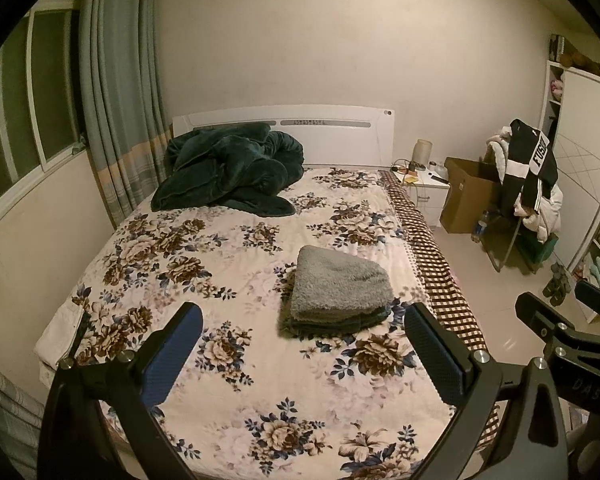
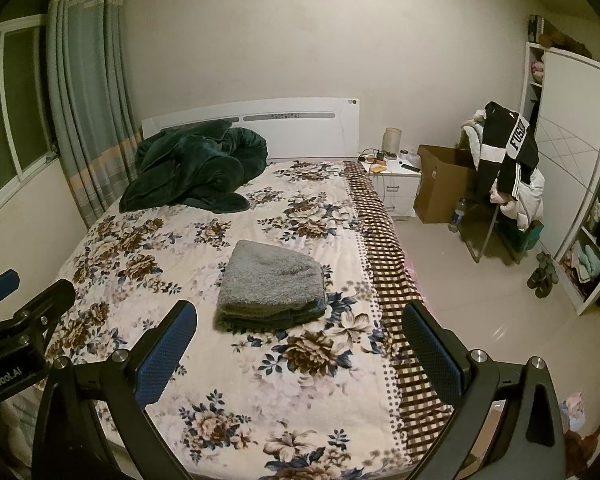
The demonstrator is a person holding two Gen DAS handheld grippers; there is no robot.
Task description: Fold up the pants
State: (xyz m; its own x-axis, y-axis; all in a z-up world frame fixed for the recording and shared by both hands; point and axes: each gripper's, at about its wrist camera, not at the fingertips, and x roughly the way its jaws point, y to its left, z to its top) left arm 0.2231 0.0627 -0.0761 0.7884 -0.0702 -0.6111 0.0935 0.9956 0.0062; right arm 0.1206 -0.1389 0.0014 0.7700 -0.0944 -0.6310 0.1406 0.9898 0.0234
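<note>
While the floral-quilted bed (image 1: 228,360) fills most of both wrist views, a dark green blanket (image 1: 228,168) lies heaped against the white headboard (image 1: 332,136), and a clothes-draped chair (image 1: 528,184) stands beside a cardboard box (image 1: 468,196) and a small nightstand (image 1: 424,192) on the tiled floor to the right. Nearer the foot of the bed, toward its right side and just short of the checked border, the grey fleece pants (image 2: 270,284) sit as a compact stack of several layers, edges roughly square, touching nothing but the quilt. Both tools hover above the bed's near end, well apart from the bundle: the left gripper (image 1: 304,356) has its blue-padded jaws spread wide with nothing between them, and the right gripper (image 2: 300,350) is likewise agape and empty. Judged from how the garment lies, the folding looks complete or nearly so, and the step in hand appears to be a final check or tidy. Doing that well would mean coming down on the stack from above with the flat pads, pressing the top layer lightly rather than pinching it, since plush fabric of this kind probably springs back and slides; any nudge is best aimed at the slightly splayed lower edges, pushed inward evenly so the layers stay aligned.
</note>
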